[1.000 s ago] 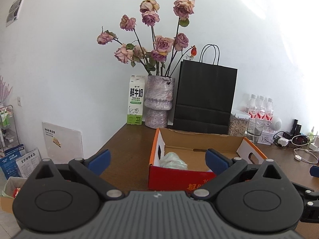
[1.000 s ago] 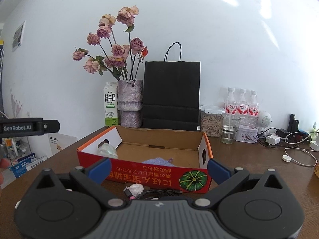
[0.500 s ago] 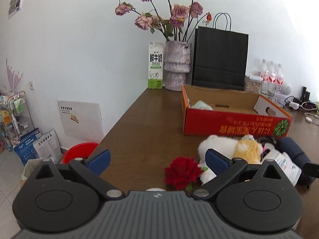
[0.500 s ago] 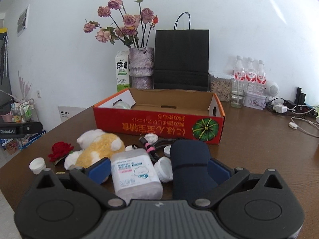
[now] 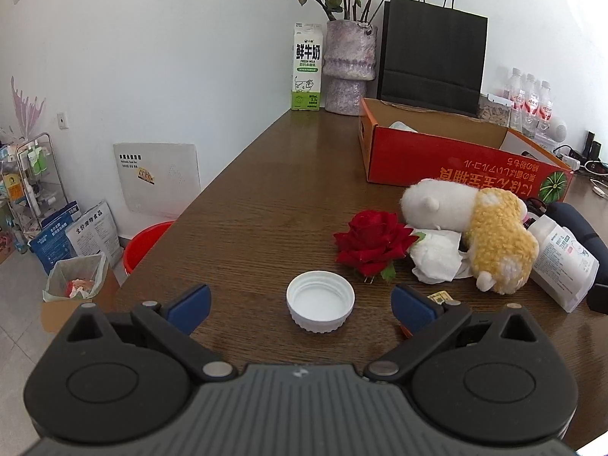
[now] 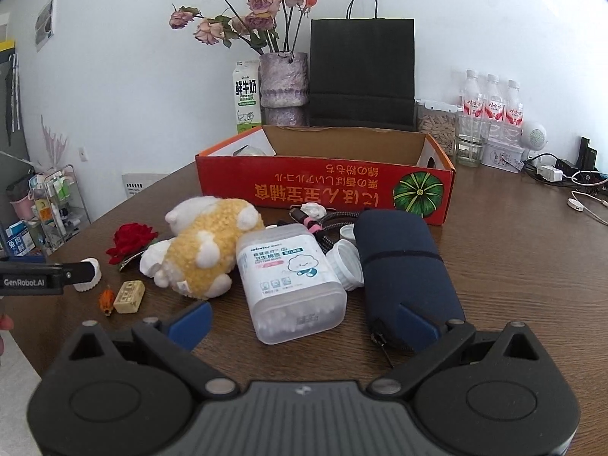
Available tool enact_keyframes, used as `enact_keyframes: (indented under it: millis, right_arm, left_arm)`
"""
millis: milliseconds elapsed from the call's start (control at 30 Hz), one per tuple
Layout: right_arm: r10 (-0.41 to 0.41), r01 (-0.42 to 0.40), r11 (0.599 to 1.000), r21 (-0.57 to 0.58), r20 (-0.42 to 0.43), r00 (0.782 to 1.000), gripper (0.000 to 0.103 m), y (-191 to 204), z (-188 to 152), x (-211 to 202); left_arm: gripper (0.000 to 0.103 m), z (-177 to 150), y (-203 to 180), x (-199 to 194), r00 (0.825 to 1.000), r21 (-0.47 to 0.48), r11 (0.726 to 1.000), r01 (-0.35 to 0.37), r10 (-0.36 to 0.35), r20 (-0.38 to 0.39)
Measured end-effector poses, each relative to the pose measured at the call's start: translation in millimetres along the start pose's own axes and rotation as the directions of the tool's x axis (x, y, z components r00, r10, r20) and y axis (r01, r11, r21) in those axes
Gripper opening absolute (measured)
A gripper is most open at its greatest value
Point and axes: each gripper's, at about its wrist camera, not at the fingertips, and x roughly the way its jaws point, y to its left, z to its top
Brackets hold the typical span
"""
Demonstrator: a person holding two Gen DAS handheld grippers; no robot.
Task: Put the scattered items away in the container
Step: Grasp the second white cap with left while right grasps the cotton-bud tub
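The red cardboard box (image 5: 448, 163) (image 6: 326, 190) stands open at the back of the brown table. Before it lie a plush toy (image 5: 490, 231) (image 6: 205, 250), a red rose (image 5: 370, 241) (image 6: 131, 239), a cotton swab box (image 6: 292, 281), a navy pouch (image 6: 402, 273) and white caps (image 6: 345, 262). My left gripper (image 5: 300, 302) is open, its jaws on either side of a white lid (image 5: 320, 306). My right gripper (image 6: 304, 321) is open and empty, just short of the swab box and pouch.
A crumpled tissue (image 5: 437, 254), a small yellow block (image 6: 129, 296), an orange bit (image 6: 107, 301) and a braided cable (image 6: 330, 224) lie among the items. A vase, milk carton (image 5: 307, 72), black bag (image 6: 361, 72), bottles and chargers stand behind the box. The table edge runs at left.
Both grippers have pulled back from the box and tilted down toward the scattered items. The white lid has come between the left jaws; the swab box and pouch are nearer the right gripper.
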Motion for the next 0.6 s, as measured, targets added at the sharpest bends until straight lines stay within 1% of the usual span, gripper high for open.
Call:
enact_keyframes:
  millis: [100, 267, 433, 533, 600]
  right_arm:
    - [-0.004, 0.004, 1.000, 0.003, -0.009, 1.000, 0.103, -1, 0, 4]
    - [0.006, -0.006, 1.000, -0.002, -0.007, 1.000, 0.101, 0, 1, 9]
    - [0.027, -0.027, 0.999, -0.016, -0.007, 1.000, 0.097, 5, 4, 15]
    - [0.028, -0.028, 0.999, -0.023, -0.008, 1.000, 0.095, 6, 5, 20]
    - [0.030, -0.030, 0.999, -0.023, -0.010, 1.000, 0.094, 6, 7, 23]
  left_arm:
    - [0.103, -1, 1, 5, 1.000, -0.006, 1.000, -0.004, 0.004, -0.016]
    - [0.103, -1, -1, 7, 1.000, -0.002, 1.000, -0.005, 0.005, -0.017]
    - [0.102, -1, -1, 9, 1.000, 0.002, 1.000, 0.000, 0.000, -0.018]
    - [0.099, -1, -2, 12, 1.000, 0.002, 1.000, 0.001, -0.001, -0.020]
    - [0.094, 0, -2, 13, 1.000, 0.005, 1.000, 0.003, -0.003, -0.019]
